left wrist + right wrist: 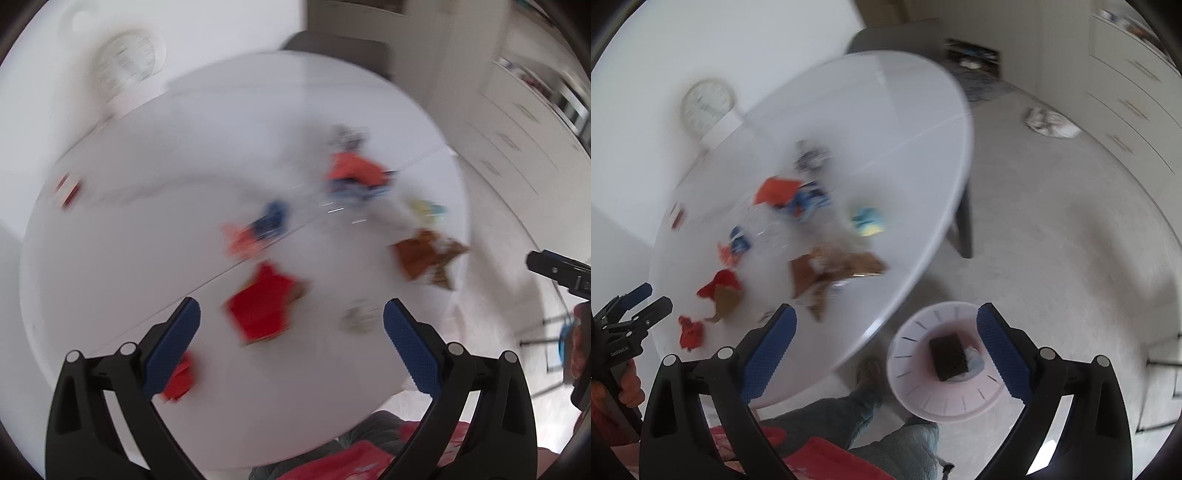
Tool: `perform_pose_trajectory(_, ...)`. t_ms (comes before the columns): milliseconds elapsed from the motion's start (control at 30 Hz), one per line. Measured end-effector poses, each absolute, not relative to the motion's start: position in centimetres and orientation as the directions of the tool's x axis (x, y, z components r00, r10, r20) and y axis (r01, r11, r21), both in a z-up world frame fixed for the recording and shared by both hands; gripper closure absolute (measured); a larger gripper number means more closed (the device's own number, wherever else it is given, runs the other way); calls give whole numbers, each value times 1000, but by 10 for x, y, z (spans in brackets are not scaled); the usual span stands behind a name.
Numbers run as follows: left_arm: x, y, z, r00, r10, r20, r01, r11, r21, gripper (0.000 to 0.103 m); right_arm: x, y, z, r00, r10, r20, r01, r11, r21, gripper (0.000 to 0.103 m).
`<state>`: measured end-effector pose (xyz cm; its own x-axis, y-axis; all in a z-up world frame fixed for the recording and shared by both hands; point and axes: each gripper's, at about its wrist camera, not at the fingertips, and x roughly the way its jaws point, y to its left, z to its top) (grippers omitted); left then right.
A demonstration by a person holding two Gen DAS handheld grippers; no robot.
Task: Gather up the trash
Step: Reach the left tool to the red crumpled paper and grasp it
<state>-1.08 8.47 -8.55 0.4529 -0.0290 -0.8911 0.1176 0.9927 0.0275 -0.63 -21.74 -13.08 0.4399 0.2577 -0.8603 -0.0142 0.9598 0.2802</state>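
On the round white counter (886, 110) lies scattered trash, blurred: a red wrapper (264, 308), an orange wrapper (354, 168), a brown paper bag (834, 271) and a blue-yellow piece (868, 220). Above it the left claw (291, 325) hangs released, fingers wide apart and empty. Off the counter's edge, the right claw (886, 332) is likewise released, above a pale pink bin (945, 362) on the floor, which holds a dark block.

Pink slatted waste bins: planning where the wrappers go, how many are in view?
1: the round pink slatted waste bin stands on the floor beside the white round table, between the right gripper's fingers in the right wrist view.
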Motion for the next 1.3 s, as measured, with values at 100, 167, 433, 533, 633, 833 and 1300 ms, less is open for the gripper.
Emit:
perform_pose_trajectory(100,-18,120,-96,440,25,-898,35,998,45,8,5,-187,-133,412,281,-867,-82,959,272,6)
perform_pose_trajectory(167,-25,145,-105,431,54,-901,-16,999,52,8,11,-165,-134,394,288,-873,-128,958,258,6)
perform_pose_trajectory(433,-33,204,-156,352,92,-932,-155,987,39,8,25,-98,-138,327,293,-899,-271,940,207,6)
perform_pose_trajectory(533,-32,210,-169,334,75,-940,-167,986,19,8,26,-81,-139,309,292,-905,-306,932,196,6)
perform_pose_trajectory(633,-28,214,-180,320,60,-946,-176,984,3,11,26,-66,-137,300,287,-910,-335,925,182,6)
perform_pose_trajectory(833,-17,208,-192,295,30,-955,-161,987,-19,34,29,-51,-137,288,272,-918,-349,922,164,5)
perform_pose_trajectory(1300,-12,206,-202,278,0,-961,-112,993,-32,63,37,2,-158,193,294,-936,-442,878,185,5)
